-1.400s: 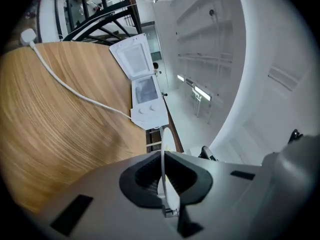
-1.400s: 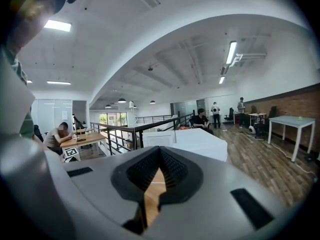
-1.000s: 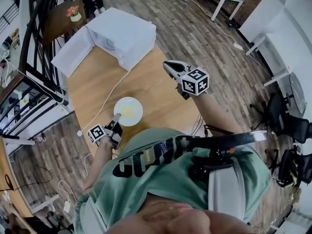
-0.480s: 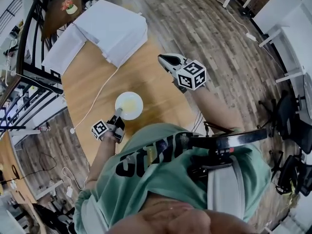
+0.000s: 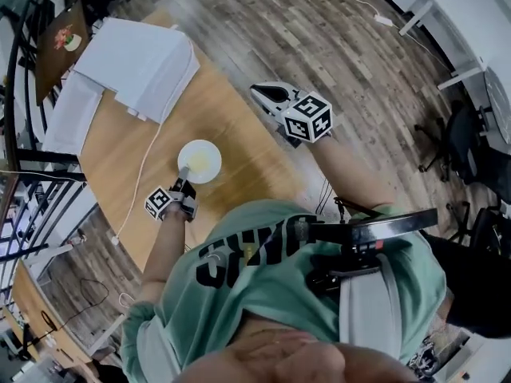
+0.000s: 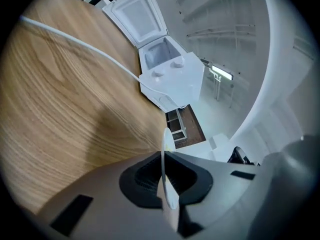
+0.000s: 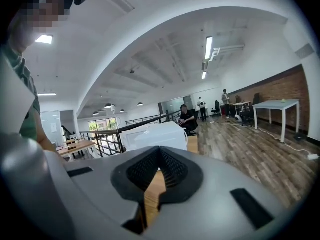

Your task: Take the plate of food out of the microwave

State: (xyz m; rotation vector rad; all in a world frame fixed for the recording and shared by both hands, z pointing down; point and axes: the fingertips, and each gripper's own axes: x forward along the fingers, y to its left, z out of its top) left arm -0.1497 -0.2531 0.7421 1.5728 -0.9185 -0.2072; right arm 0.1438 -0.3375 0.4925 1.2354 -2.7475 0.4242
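We see bare table (image 5: 239, 134) between the plate (image 5: 200, 161) and the open microwave (image 5: 140, 58), crossed only by a white cable (image 5: 146, 170).

Large black block letters cross the person's green shirt (image 5: 239, 258) in the head view, folded and seen upside-down, so no word reads with certainty; nothing else is legible.

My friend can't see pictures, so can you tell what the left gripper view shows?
The left gripper is shut on the rim of a thin white plate, seen edge-on. Beyond lie a light wooden table, a white cable and a white boxy microwave, door open.
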